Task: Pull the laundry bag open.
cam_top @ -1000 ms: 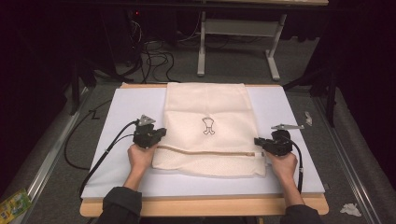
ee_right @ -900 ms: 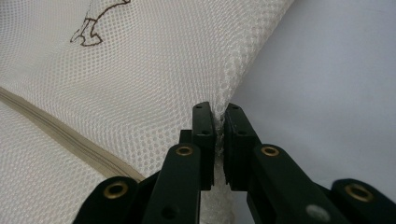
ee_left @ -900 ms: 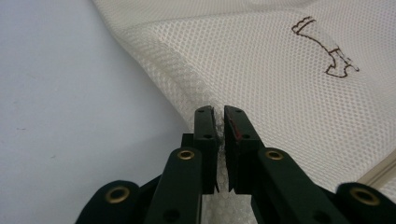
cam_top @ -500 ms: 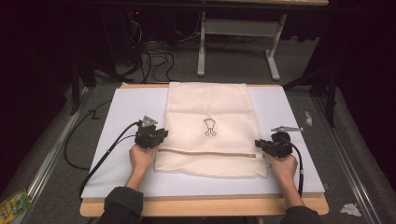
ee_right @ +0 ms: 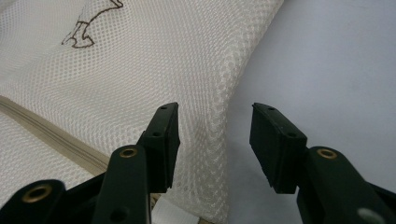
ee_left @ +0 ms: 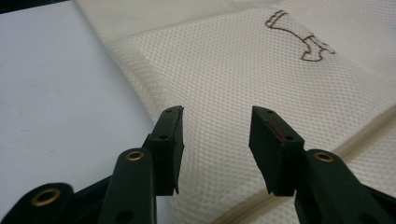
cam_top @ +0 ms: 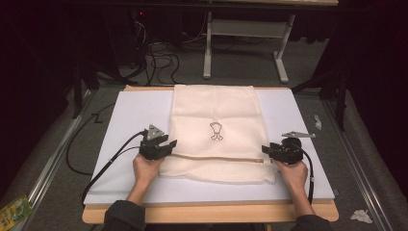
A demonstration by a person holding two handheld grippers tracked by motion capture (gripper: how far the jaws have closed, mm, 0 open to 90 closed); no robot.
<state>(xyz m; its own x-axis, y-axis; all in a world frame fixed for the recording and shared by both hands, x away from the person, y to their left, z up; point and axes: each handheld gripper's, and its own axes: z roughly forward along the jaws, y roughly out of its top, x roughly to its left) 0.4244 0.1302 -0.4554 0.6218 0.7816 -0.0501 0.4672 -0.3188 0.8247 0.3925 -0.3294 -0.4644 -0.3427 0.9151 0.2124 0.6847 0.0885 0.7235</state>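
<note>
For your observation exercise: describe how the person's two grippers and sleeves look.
Both the left gripper and the right gripper are black, with flat rectangular jaws, brass-coloured rivets and trailing black cables. The left carries a grey three-cornered plate. The sleeves are dark.

Both forearms end in dark sleeves at the near edge. The left gripper (cam_top: 166,145) is a black, blocky body topped by a grey three-cornered plate, with a black cable looping away behind it. The right gripper (cam_top: 267,150) is black too, trailing a black cable. Close up, each arm carries brass-coloured rivets and small screw holes, and the flat black pads (ee_left: 273,140) are rectangular, one edged with a reddish streak.
</note>
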